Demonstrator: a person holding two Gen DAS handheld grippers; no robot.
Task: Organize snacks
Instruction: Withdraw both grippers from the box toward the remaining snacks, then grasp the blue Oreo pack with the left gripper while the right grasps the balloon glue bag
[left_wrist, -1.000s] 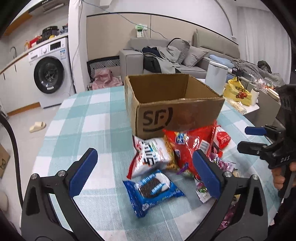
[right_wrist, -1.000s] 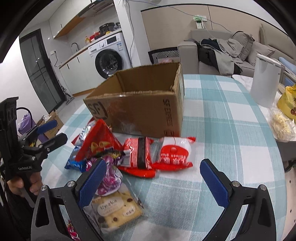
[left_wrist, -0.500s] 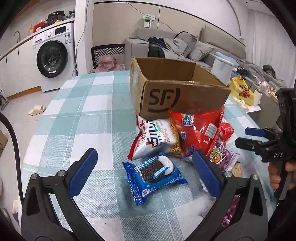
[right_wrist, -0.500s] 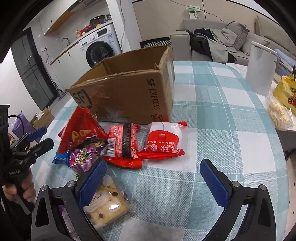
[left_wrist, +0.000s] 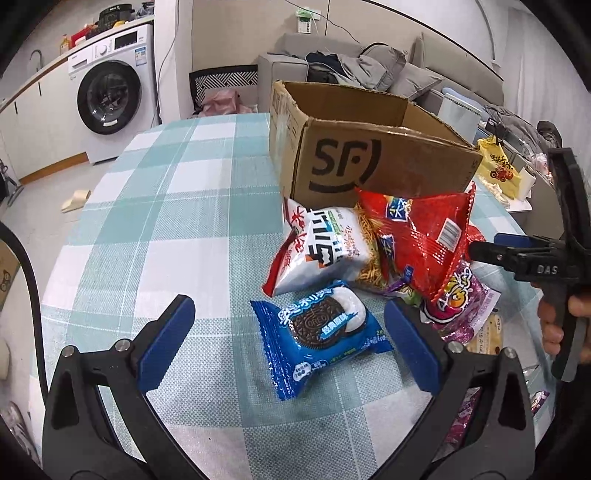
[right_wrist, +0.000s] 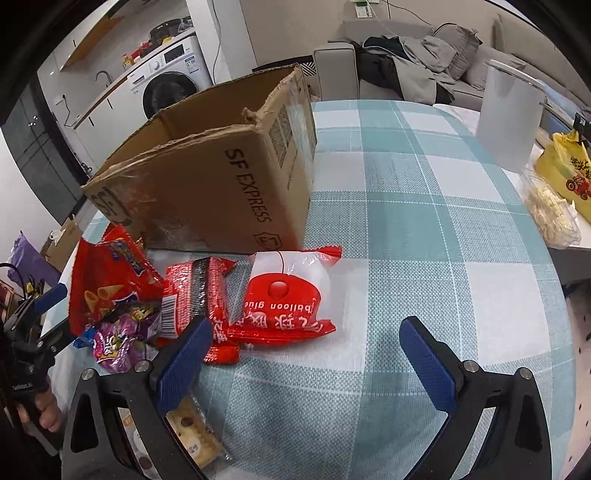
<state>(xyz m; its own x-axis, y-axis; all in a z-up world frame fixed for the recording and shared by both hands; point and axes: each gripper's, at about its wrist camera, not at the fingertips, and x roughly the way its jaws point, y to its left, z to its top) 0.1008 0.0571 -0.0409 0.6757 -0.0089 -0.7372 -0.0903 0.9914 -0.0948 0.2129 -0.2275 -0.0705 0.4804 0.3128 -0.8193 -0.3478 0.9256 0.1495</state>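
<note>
An open brown SF cardboard box (left_wrist: 373, 155) (right_wrist: 221, 184) stands on the checked table. Snack packets lie in front of it. My left gripper (left_wrist: 291, 343) is open, its blue pads on either side of a blue Oreo packet (left_wrist: 317, 332) on the cloth. Behind that lie a white packet (left_wrist: 321, 251), a red chip bag (left_wrist: 424, 240) and a purple packet (left_wrist: 458, 299). My right gripper (right_wrist: 306, 354) is open just short of a red and white balloon glue packet (right_wrist: 288, 295). A red wrapper (right_wrist: 199, 291) and a biscuit packet (right_wrist: 195, 439) lie left of it.
The teal and white checked tablecloth (left_wrist: 166, 221) (right_wrist: 443, 258) has bare room left of the box and to the right. A white bin (right_wrist: 509, 114), a yellow bag (right_wrist: 569, 173) and a clear bag (right_wrist: 550, 210) sit off the right edge. A washing machine (left_wrist: 114, 96) and a sofa (left_wrist: 369, 70) stand behind.
Both grippers have moved forward and lower toward the snacks. The Oreo packet now sits between the left pads, and the balloon glue packet is closer to the right gripper. Both stay open.
</note>
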